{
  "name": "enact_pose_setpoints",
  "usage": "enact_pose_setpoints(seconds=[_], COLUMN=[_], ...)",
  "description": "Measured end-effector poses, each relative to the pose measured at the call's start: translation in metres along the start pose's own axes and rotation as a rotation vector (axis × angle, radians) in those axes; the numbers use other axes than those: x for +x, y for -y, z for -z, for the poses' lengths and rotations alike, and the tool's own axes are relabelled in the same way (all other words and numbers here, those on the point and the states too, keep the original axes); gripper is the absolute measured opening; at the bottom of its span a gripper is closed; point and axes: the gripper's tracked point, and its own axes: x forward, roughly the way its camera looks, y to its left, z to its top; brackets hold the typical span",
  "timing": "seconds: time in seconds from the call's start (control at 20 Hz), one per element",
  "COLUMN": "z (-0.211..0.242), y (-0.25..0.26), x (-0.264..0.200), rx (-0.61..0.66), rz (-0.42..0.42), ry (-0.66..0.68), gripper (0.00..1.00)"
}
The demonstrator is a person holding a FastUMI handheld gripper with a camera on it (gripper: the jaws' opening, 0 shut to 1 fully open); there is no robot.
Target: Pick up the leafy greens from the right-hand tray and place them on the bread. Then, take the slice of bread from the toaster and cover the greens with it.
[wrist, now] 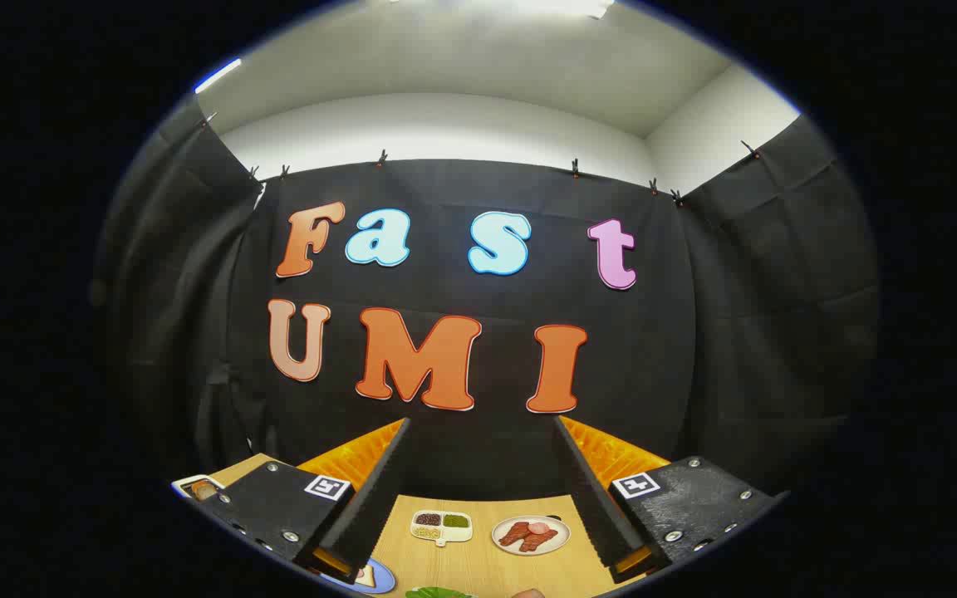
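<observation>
My gripper (481, 420) is held high and pointed at the booth wall, open, with nothing between its fingers. Far below, between the finger bases, lies a wooden table (478, 565). The leafy greens (437, 592) peek in as a green edge at the very bottom. Just left of them, partly behind the left finger, a slice of bread (365, 576) rests on a blue plate (385, 579). Beyond the left finger's outer side sits a white object holding a brown slice (200, 488), possibly the toaster.
A white divided dish (441, 526) with dark and green fillings stands toward the back of the table. Next to it on the right is a white plate of reddish meat slices (531, 534). Black cloth walls the booth behind the table.
</observation>
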Motion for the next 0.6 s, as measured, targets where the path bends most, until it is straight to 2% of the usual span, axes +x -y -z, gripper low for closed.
enact_pose_setpoints(seconds=[0.6], z=[-0.0035], y=[-0.0104], x=[0.0026], rx=[-0.008], rz=[-0.005], ry=[0.005], gripper=[0.98])
